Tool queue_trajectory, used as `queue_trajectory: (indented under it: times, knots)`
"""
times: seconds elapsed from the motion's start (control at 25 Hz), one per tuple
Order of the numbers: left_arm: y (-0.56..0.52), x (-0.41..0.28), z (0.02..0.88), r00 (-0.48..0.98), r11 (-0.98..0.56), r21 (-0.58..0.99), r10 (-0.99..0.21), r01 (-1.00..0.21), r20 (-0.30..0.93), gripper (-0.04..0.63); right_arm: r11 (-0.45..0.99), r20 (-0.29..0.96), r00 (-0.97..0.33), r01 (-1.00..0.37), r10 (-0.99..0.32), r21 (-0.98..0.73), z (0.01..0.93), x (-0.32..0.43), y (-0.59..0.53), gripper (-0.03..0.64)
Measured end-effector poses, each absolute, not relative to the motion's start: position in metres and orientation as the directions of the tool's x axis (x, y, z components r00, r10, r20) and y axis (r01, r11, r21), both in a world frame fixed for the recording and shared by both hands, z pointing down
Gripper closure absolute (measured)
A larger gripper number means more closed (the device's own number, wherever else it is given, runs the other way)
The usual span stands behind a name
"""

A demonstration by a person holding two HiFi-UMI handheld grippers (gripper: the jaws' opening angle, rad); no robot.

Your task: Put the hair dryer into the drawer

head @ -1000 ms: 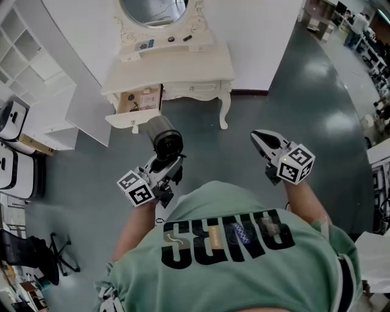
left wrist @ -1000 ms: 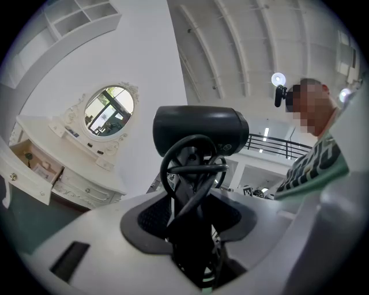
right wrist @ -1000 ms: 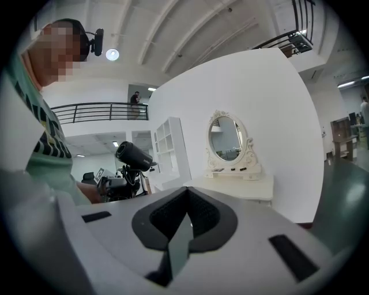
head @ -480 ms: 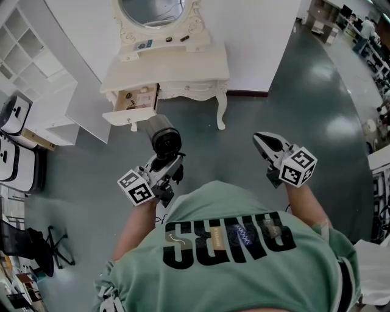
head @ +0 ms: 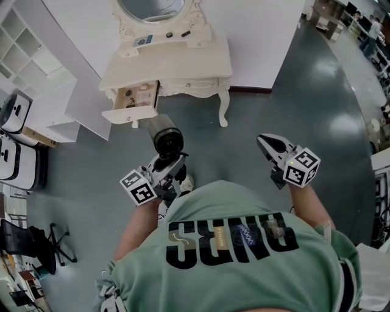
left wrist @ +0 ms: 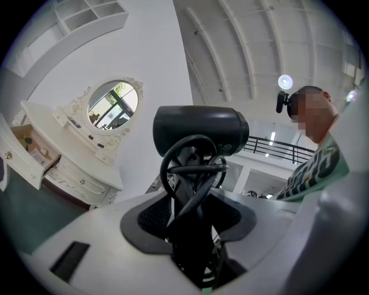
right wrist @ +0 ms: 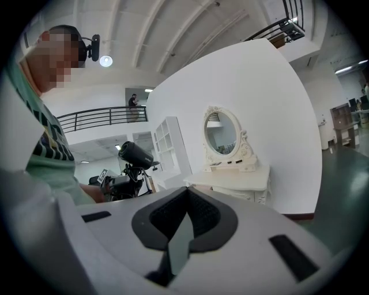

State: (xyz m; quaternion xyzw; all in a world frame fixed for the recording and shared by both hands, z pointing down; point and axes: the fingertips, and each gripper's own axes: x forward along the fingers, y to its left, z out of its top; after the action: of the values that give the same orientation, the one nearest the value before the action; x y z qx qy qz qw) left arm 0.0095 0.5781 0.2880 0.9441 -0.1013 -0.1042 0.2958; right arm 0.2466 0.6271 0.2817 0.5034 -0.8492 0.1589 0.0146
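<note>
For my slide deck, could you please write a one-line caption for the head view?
Person holds a hair dryer in the left gripper, facing a vanity with an open drawer.

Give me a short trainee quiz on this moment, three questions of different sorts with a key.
1. True or false: the drawer of the dressing table stands open.
2. Where is the hair dryer? A. held in the left claw. B. lying on the table top. C. already inside the drawer.
3. Fill in: an oval ____ stands at the back of the dressing table.

Key: 1 true; 2 A; 3 mirror.
</note>
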Motion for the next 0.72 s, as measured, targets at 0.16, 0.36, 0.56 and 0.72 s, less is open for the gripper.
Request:
queue_trajectory:
  times: [0.16, 0.36, 0.56, 0.72]
  knots:
    - [0.529, 0.002, 0.296, 0.961, -0.801, 0.590, -0.233, -0.101, -0.151, 0.407, 0.429, 0.203, -0.480, -0.868, -0.853, -0.250, 0.290, 0.238, 0.582, 0.623]
    - [0.434, -0.012, 0.302, 0.969, -0.815, 0.578, -0.179, -0.048, -0.173, 0.407, 0.389, 0.210, -0.435, -0.893, -0.875, -0.229, 0.288, 0.216, 0.493, 0.623]
    - [0.330, -0.028, 0.291, 0.982, -0.836, 0.549, -0.104, 0.000, -0.158, 0.407, 0.359, 0.192, -0.399, -0.909, -0.897, -0.211, 0.268, 0.187, 0.393, 0.623]
    - [0.255, -0.039, 0.285, 0.989, -0.846, 0.533, -0.058, 0.025, -0.138, 0.407, 0.329, 0.182, -0.367, -0.921, -0.912, -0.207, 0.255, 0.172, 0.320, 0.623]
